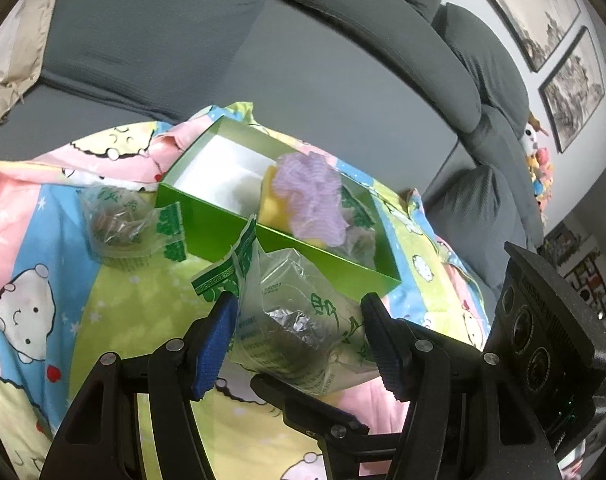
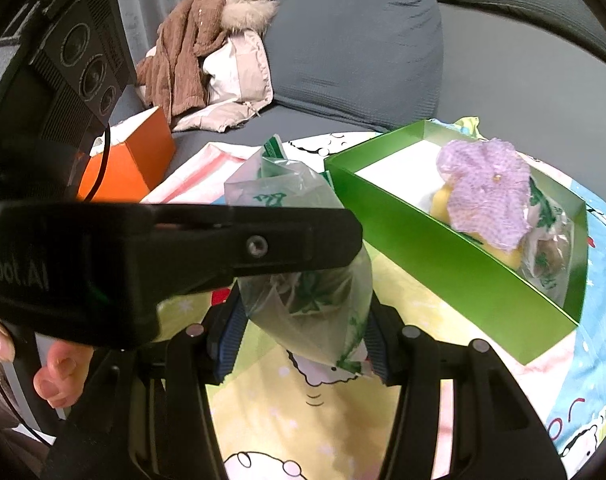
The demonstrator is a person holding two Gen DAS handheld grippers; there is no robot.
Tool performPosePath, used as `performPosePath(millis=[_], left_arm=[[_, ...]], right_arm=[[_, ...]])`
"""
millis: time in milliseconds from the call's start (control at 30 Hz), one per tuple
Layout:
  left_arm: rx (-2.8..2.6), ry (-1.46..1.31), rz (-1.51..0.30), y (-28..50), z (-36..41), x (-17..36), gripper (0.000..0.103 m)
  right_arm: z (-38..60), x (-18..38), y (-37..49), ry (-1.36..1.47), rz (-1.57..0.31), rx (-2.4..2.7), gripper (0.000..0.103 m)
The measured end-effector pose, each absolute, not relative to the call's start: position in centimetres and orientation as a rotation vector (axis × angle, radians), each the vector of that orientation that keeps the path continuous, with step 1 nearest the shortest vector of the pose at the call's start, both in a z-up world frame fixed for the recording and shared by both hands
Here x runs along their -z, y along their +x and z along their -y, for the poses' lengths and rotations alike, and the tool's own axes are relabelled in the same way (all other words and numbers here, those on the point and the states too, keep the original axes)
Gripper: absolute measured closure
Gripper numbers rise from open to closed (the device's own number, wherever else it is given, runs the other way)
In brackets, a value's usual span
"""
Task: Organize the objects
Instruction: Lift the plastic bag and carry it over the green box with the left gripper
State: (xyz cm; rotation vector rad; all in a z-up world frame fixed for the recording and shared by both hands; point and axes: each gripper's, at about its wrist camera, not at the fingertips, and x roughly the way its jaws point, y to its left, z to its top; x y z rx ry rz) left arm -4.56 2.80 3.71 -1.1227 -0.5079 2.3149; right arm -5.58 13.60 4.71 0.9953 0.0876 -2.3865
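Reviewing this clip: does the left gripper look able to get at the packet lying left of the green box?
Probably not yet. The left gripper straddles the near packet, so it seems occupied. The far packet lies uncovered on the blanket, with nothing between.

Both views evenly lit, soft indoor light, no hard shadows. Strong fisheye curvature; dark vignette at corners. Grey sofa (image 1: 303, 80) bends along rim; framed pictures (image 1: 543, 28) warped at right edge. Mild glare on clear bag (image 1: 291, 320) foil and on green box (image 2: 443, 248) wall. Near black housing (image 2: 163, 248) soft, out of focus. Centre fairly sharp, slight compression noise.
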Motion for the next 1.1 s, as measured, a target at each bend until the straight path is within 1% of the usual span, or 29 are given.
performPosePath(millis=[500, 1100], left_arm=[[-2.327, -1.088, 0.381, -4.3, -5.8, -5.8, 0.039], [-2.330, -1.019, 0.282, -7.6, -8.8, -8.0, 0.039]], right_arm=[[-16.3, -6.0, -4.2, 0.929, -0.029, 2.431, 0.051], [-19.1, -8.0, -6.6, 0.856, 0.028, 2.495, 0.051]])
